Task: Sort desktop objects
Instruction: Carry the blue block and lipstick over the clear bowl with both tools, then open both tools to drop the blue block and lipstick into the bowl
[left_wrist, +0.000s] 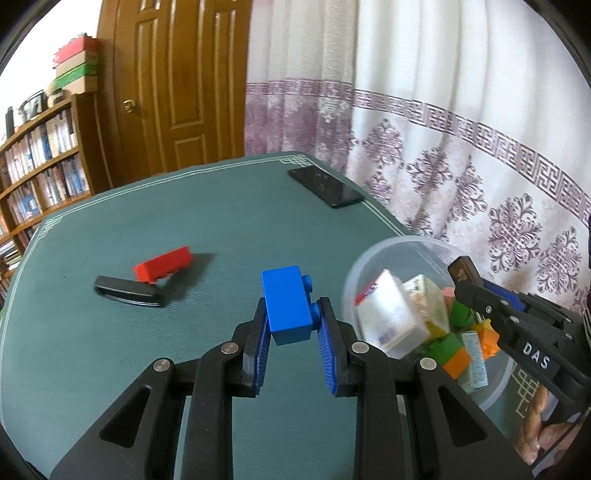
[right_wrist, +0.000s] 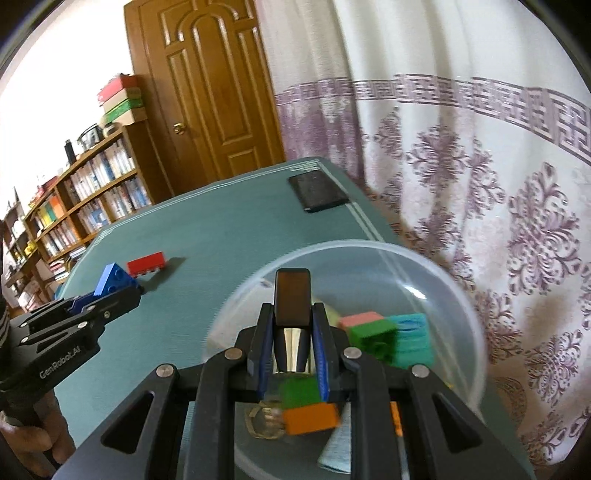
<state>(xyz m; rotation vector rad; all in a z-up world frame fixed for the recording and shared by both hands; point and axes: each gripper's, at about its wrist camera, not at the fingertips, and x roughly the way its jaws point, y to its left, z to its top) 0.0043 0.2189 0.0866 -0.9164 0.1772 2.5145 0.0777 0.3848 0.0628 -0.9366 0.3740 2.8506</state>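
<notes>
A lived-in home room, a study by the look of it. At ten o'clock a wooden bookcase stands crammed with books, more stacked on top; a panelled wooden door is at twelve, and patterned curtains hang at two behind the green-covered counter.

1. The left tool grips a blue brick between its fingers, above the green desk.
2. A red brick and a black clip lie touching.
3. A clear bowl holds mixed items; the right tool pinches a dark object over it.
4. A phone lies at the far edge.
</notes>
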